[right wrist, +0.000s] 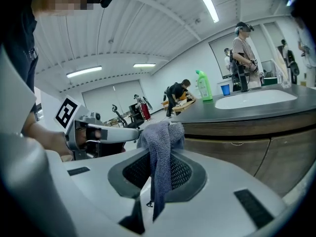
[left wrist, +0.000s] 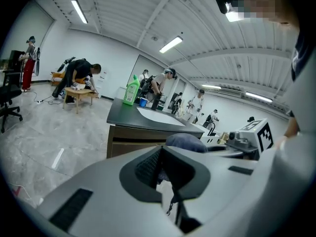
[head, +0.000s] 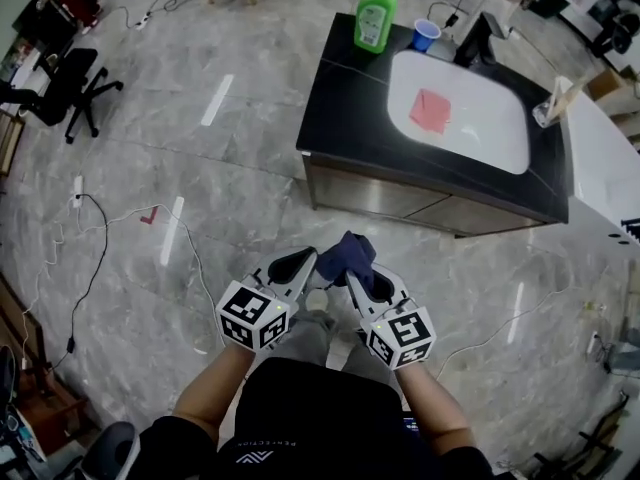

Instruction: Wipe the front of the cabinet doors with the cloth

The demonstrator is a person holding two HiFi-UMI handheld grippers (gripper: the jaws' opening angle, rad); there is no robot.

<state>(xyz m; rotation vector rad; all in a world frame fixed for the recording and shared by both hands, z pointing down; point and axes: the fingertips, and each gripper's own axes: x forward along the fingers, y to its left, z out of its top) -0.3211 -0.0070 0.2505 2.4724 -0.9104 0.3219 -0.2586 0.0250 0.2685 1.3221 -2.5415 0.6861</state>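
Right gripper [right wrist: 161, 174] — jaws clamped tight on the dark blue cloth [right wrist: 159, 147], which droops between them. Left gripper [left wrist: 166, 174] — jaws closed, apparently pinching an edge of the cloth. Both are held together, well apart from the cabinet doors [head: 395, 200].

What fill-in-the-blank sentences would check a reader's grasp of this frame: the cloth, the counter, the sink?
1. The tool shut on the blue cloth is the person's ____ one.
2. The green bottle stands on the countertop beside a blue ____.
3. The pink square lies inside the white ____.
Missing words: right; cup; sink.
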